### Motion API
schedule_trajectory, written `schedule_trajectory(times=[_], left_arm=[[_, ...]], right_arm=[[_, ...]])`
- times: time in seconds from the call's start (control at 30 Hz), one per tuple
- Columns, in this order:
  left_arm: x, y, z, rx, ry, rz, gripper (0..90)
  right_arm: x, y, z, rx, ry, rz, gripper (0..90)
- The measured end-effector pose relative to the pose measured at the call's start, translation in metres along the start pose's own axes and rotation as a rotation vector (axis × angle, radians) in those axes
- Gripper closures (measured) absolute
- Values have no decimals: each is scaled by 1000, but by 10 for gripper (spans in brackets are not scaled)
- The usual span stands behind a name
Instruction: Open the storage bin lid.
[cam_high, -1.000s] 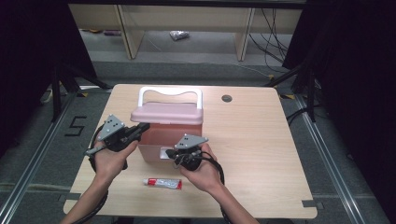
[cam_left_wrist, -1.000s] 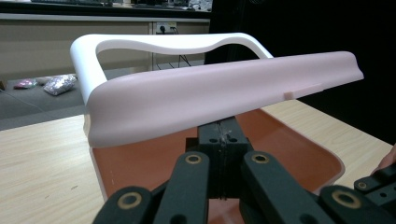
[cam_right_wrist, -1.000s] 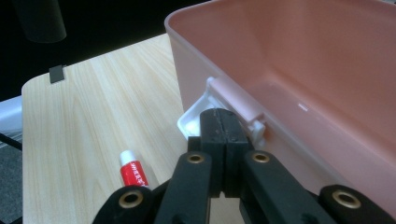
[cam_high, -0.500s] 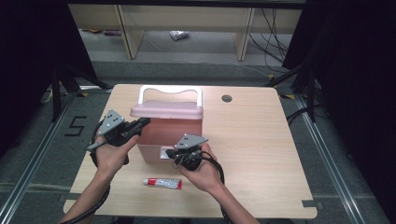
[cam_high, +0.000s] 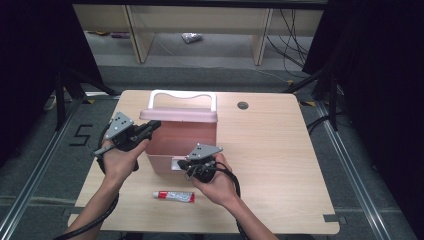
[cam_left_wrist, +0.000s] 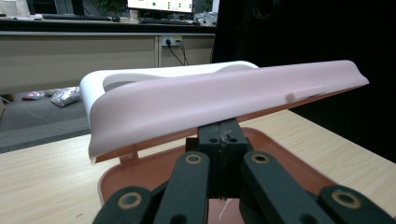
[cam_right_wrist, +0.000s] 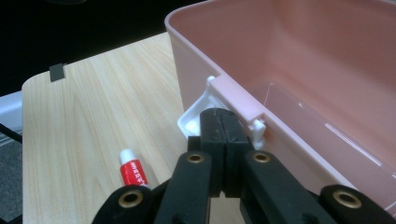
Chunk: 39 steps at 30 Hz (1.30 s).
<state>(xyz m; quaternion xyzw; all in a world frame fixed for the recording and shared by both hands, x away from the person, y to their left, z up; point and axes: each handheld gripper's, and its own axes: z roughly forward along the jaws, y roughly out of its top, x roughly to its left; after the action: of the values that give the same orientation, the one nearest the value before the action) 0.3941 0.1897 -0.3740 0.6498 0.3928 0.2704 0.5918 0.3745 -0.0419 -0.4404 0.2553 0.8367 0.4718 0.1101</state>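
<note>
Here, pink plastic storage box on light wooden table, pink lid raised (tilted), left gripper jaws together under lid edge, right gripper jaws together at white front latch, red-and-white tube nearby.

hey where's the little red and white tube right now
In the high view the tube lies flat on the table near its front edge, just in front of the pink box and left of the right gripper.

We see bare wooden tabletop across the frame's right half, free for passage. At centre, the pink plastic box and its raised pink lid block, with a red-and-white tube lying lower centre.
</note>
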Motion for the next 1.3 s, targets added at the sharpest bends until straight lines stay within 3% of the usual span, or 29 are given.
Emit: schedule_trajectory(times=[0.5,0.67,0.87,1.07,1.3], left_arm=[[4,10,7,-10,10,4,899],[4,12,9,-14,11,7,899],[5,15,11,-20,15,12,899],[7,19,14,-20,24,25,899],[8,22,17,-25,30,16,899]], right_arm=[[0,0,-1,6,-7,-5,900],[0,0,1,-16,-8,-13,900],[2,0,1,-10,-7,7,900],[0,0,1,-17,-7,-16,900],[2,0,0,1,-9,4,900]])
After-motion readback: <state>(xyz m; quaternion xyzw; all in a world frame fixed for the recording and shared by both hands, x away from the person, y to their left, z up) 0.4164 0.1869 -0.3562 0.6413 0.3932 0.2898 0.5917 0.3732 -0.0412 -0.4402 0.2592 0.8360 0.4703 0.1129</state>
